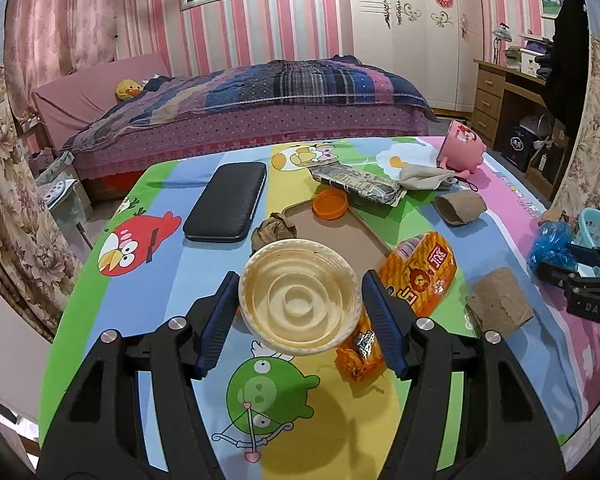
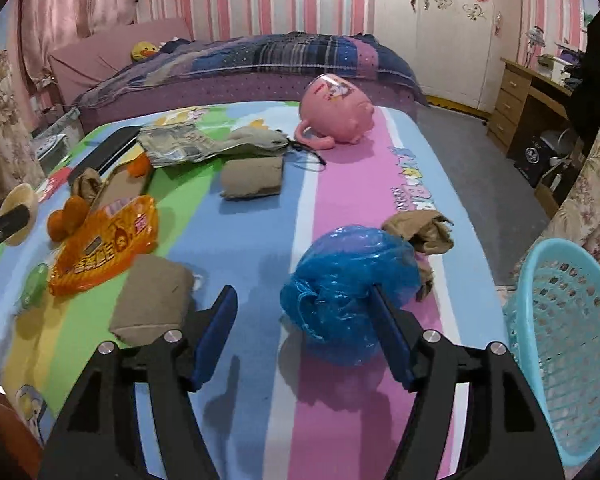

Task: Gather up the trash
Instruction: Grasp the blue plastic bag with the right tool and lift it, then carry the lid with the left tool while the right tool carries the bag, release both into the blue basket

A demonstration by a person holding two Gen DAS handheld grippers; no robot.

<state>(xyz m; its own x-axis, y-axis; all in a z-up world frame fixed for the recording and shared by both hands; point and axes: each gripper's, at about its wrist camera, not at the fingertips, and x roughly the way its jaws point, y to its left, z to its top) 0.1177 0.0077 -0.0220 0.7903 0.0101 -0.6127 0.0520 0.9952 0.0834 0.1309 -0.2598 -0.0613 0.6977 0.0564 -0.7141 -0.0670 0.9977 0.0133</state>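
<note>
Right gripper (image 2: 304, 336) jaws spread, gripping nothing; we're noting blue plastic bag (image 2: 348, 292) lying toward its right finger, w/ basket (image 2: 560, 356) further right. Left gripper (image 1: 300, 312) is pinching stained plastic bowl (image 1: 300, 296).

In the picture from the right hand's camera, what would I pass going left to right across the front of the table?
Orange snack bag → flattened cardboard tube → blue plastic bag, which the right claw's right finger overlaps → crumpled brown paper → light blue basket at the table's right edge.
</note>
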